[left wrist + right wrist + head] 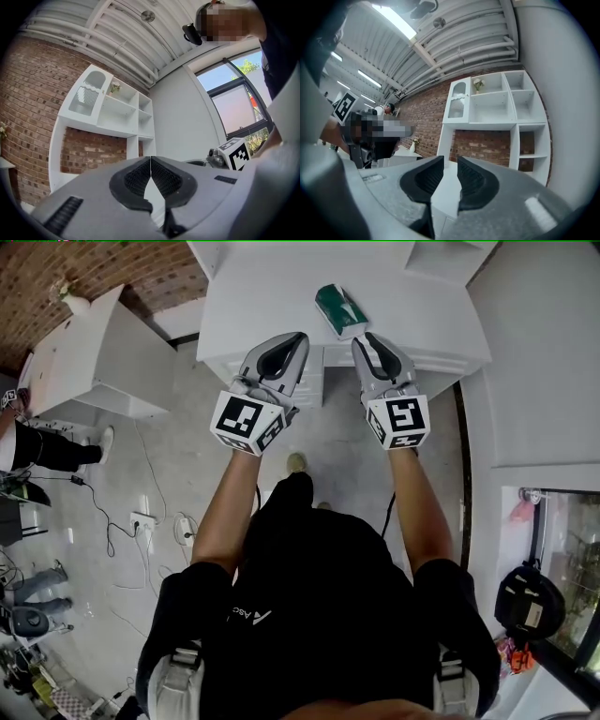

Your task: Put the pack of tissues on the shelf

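Observation:
The pack of tissues (339, 311), green with a white end, lies on the white counter (262, 296) of the shelf unit, just beyond both grippers. My left gripper (299, 337) points at the counter's front edge, left of the pack; its jaws (150, 160) meet at the tips with nothing between them. My right gripper (363, 340) is held just below and right of the pack, apart from it. In the right gripper view, the right gripper (450, 164) has a narrow gap between its jaws and holds nothing. The white shelf unit (497, 105) with open compartments stands against the brick wall (117, 105).
A white table (94, 352) stands to the left. Cables and a power strip (141, 521) lie on the floor. Another person's legs (52, 451) show at the left edge. A white wall and a window (239, 101) close the right side.

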Motion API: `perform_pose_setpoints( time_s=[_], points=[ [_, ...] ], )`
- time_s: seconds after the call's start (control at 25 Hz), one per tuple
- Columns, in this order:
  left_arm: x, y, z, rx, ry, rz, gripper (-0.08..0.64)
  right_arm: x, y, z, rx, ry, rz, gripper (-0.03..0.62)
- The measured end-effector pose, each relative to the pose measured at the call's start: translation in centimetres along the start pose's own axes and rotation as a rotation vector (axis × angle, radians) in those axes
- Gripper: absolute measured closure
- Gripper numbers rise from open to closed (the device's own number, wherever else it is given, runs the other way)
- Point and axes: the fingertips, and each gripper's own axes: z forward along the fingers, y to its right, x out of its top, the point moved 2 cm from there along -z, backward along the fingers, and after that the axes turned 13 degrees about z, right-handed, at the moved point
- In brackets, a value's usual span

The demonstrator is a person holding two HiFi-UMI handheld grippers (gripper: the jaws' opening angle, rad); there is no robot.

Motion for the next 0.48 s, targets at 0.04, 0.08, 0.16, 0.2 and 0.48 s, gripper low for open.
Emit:
perform_pose_setpoints(
  time_s=[0.04,0.08,0.16,0.2,0.48],
  points=[
    [-0.6,-0.6,0.5,-0.003,-0.002,-0.002,0.558,-0.5,0.5,0.9,-0.006,-0.012,0.001,0.501],
    [-1.2,-1.4,1.0,-0.006,-0.003,-0.003,0.558,-1.2,0.9,1.9,-0.012,-0.026,0.002,0.494],
    [-2.4,-2.9,2.2,-0.019,-0.007,-0.005,0.558,-2.6,1.8,4.0,-0.023,-0.060,0.008,0.463],
    [-3.1,-3.6,2.9,-0.030,-0.008,-0.006,0.558,-3.4,2.3,5.1,-0.031,-0.078,0.011,0.446],
    [-7.3,-7.8,7.2,-0.112,-0.016,-0.042,0.558,-8.6,6.2,10.9,-0.112,-0.180,0.050,0.312]
  ],
)
